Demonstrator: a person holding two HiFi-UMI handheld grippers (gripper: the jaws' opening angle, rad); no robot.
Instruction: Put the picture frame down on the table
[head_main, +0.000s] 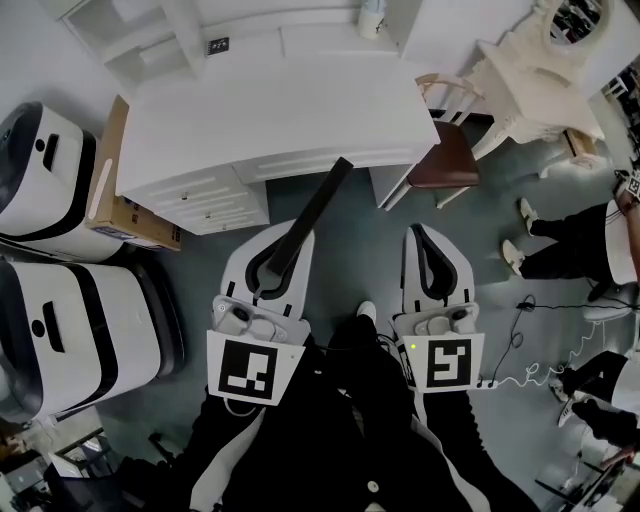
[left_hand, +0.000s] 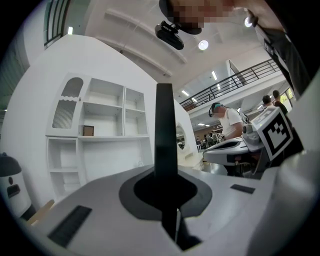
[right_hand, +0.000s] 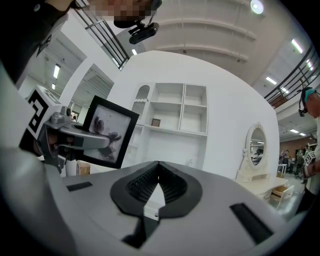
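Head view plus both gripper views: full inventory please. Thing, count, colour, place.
picture frame: 1, black, clamped in the left tool, not yet on the table
table: 1, white with drawers, straight ahead
shelf unit: 1, white, behind the table
chair: 1, brown seat on white frame, right of the table
vanity: 1, white with oval mirror, far right
cardboard box: 1, brown, at the table's left end
rounded machines: 2, white and black, left side
bystanders: 2 partly seen, dark trousers, right edge
cable: 1, white, on the floor at right
left tool: 1, white, shut on the frame
right tool: 1, white, shut, empty
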